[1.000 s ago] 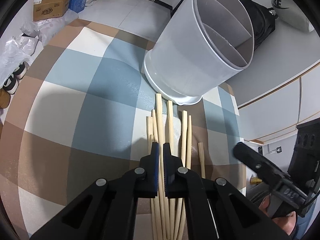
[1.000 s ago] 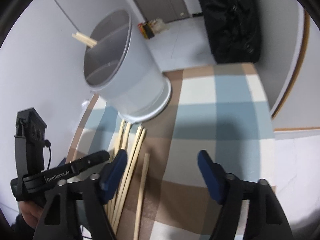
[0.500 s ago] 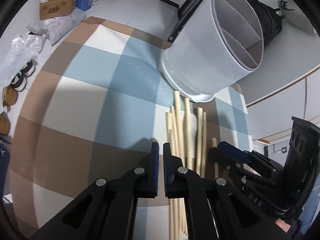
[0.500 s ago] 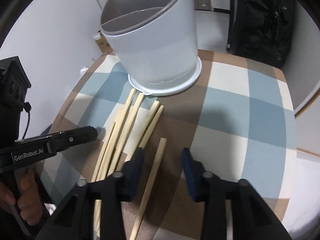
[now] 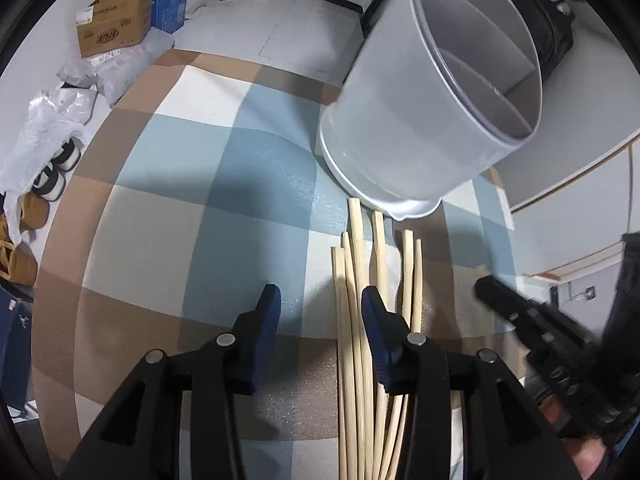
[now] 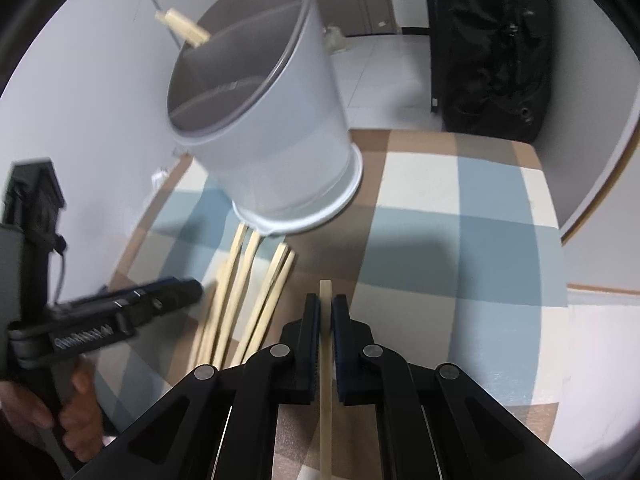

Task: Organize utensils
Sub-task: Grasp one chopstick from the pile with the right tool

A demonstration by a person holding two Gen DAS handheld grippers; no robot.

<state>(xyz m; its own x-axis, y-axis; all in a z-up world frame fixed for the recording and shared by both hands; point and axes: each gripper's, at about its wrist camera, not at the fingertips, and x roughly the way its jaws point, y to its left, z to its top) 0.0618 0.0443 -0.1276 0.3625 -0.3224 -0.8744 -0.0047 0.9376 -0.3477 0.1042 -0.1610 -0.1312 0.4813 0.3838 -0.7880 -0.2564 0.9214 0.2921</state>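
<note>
Right gripper [image 6: 326,312], closed on a single chopstick [image 6: 325,364] lying just short of the divided holder [image 6: 260,120], is best lifted level and tipped upright before insertion, while the left gripper [image 5: 320,308] is held open beside the remaining chopsticks [image 5: 360,320].

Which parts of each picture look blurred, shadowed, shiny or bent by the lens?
Left wrist view: the right tool smears with motion blur at the right edge; a dark shadow and a glossy sheen cross the cloth; the holder leans, bent by the fisheye. Right wrist view: the left tool is blurred; the table edge curves; a shadow lies beside the holder's base.
</note>
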